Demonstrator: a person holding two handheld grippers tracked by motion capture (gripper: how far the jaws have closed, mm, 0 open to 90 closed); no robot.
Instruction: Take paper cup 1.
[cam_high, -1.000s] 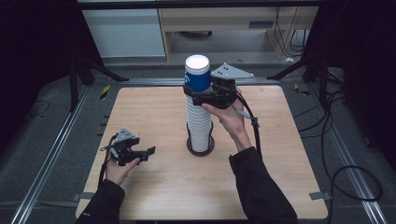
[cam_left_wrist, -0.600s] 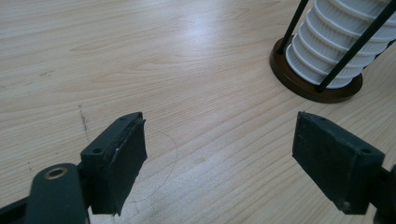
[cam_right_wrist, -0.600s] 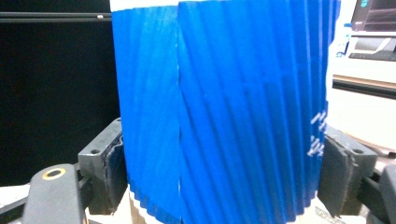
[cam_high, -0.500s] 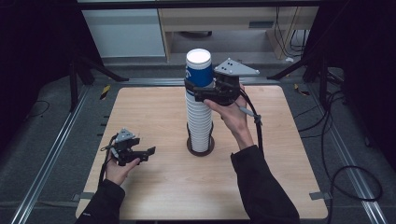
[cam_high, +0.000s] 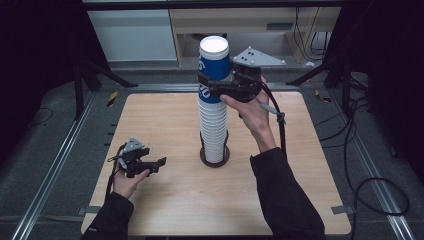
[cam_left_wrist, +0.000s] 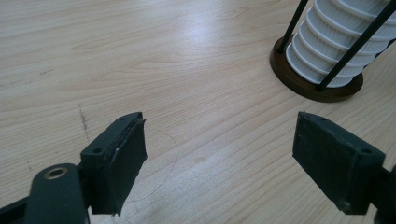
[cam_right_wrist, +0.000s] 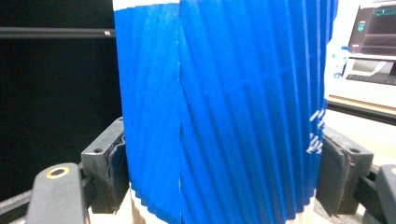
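Now, compared with a moment ago, my right gripper (cam_high: 220, 85) has carried the blue paper cup (cam_high: 215, 67) higher, so more of it stands clear above the tall white stack of cups (cam_high: 214, 127). I judge the cup is being lifted off the stack, though I cannot tell whether its base has fully left the cup below. In the right gripper view, both black jaws press against the cup's ribbed blue wall (cam_right_wrist: 224, 112), one on each side, pinching it firmly. The stack sits in a round dark holder (cam_high: 215, 159) near the middle of the wooden table (cam_high: 165, 200). My left gripper (cam_high: 150, 165) has not moved; it rests low near the table's left front, well apart from the stack. In its own view the jaws are spread wide, holding nothing, with bare wood between them.
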